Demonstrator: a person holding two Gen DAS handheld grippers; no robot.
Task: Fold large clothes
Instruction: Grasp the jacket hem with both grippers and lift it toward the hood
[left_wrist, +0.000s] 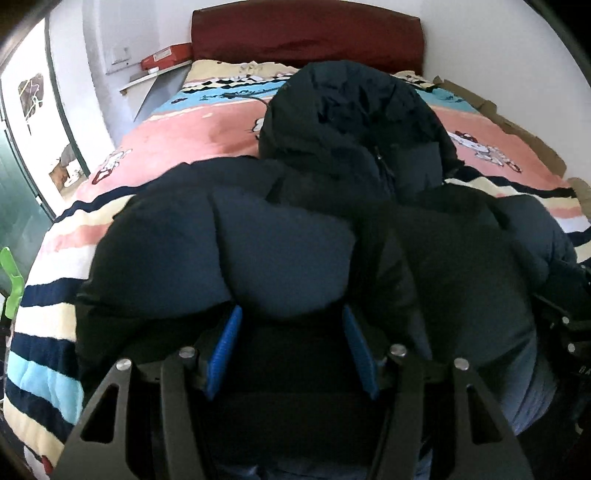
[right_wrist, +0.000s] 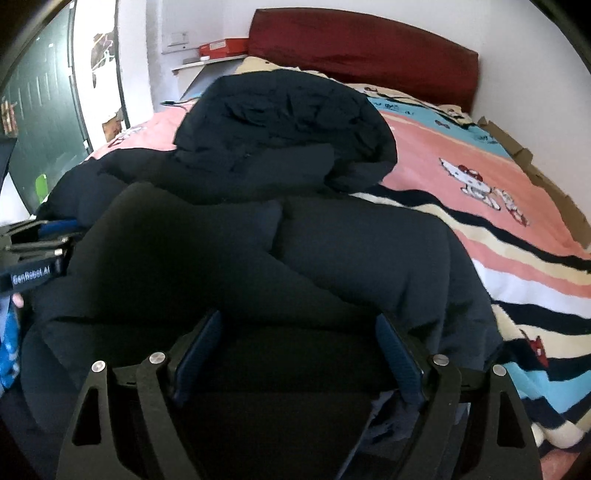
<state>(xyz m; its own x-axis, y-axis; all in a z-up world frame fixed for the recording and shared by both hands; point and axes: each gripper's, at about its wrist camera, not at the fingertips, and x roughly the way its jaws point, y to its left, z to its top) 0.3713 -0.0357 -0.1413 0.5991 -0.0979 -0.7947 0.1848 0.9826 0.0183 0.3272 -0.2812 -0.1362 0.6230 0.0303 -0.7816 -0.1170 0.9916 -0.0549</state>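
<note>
A dark navy hooded puffer jacket (left_wrist: 295, 229) lies on the bed, hood pointing toward the headboard; it also shows in the right wrist view (right_wrist: 288, 229). My left gripper (left_wrist: 291, 314) has its blue fingers (left_wrist: 226, 347) spread wide with a thick fold of the jacket's near edge between them. My right gripper (right_wrist: 295, 325) is likewise spread wide around a bulky fold of the jacket's near edge. The left gripper also appears at the left edge of the right wrist view (right_wrist: 33, 251). The fingertips are buried in the fabric.
The bed has a pink, blue and striped cartoon bedspread (left_wrist: 177, 133) and a dark red headboard (left_wrist: 306, 37). Cardboard (right_wrist: 539, 173) lines the right wall. A shelf with a red box (left_wrist: 166, 59) stands at the back left; a green door (right_wrist: 40, 110) is at left.
</note>
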